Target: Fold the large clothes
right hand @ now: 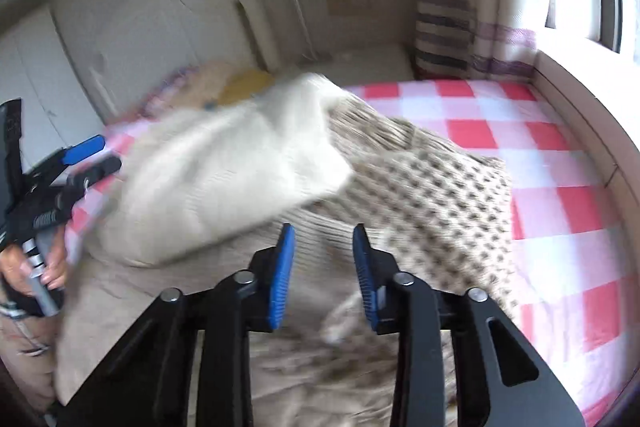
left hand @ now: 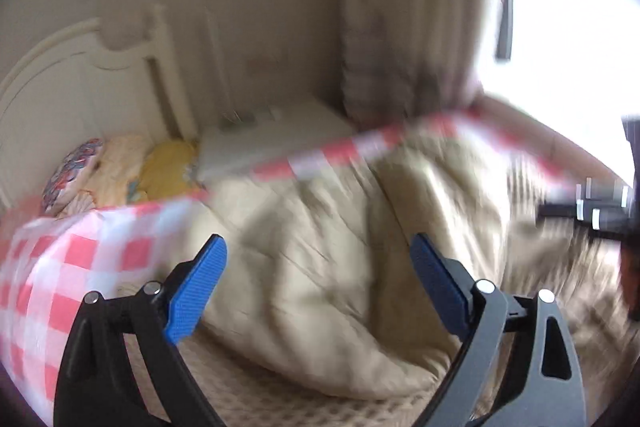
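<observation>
- Checked bed sheet (right hand: 500, 135) lies under a beige garment (right hand: 224, 187), heaped ahead of both jaws.
- Left gripper (left hand: 316, 283): jaws wide, empty.
- Right gripper (right hand: 323, 277): jaws narrow, nothing clamped.
- Advice: find an edge ahead, pinch firmly, pull flat before folding.

Sheet: a red-and-white checked bedsheet (right hand: 500, 131) is covering the mattress.
Headboard: a cream headboard (left hand: 80, 75) is standing at the bed's end.
Pillows: patterned pillows (left hand: 120, 167) are lying below it.
Curtain: a striped curtain (right hand: 444, 27) is hanging beside the bright window (left hand: 568, 27).
</observation>
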